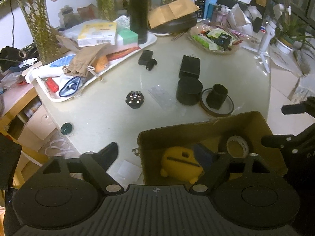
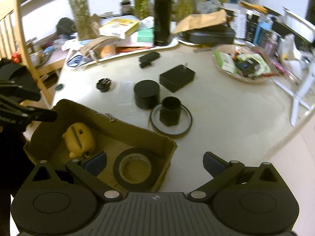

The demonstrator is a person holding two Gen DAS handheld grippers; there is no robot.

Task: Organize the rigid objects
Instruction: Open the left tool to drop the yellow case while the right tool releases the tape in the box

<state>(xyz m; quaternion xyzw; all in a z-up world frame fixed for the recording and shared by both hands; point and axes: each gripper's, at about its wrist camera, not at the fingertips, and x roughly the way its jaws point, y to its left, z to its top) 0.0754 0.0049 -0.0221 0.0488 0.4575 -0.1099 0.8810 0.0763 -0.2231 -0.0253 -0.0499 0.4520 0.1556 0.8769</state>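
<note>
An open cardboard box stands at the table's near edge. Inside lie a yellow rounded toy and a tape roll. My left gripper hangs open above the box's left wall with nothing between its pads. My right gripper is open too, over the box's right corner, above the tape roll and holding nothing. Beyond the box on the table are a black round tin, a black hexagonal cup standing inside a thin tape ring, and a black power adapter.
A small round black part with pins, a clear plastic piece and a small black block lie further left. A cluttered white tray with a black flask, a snack basket and vases crowd the back.
</note>
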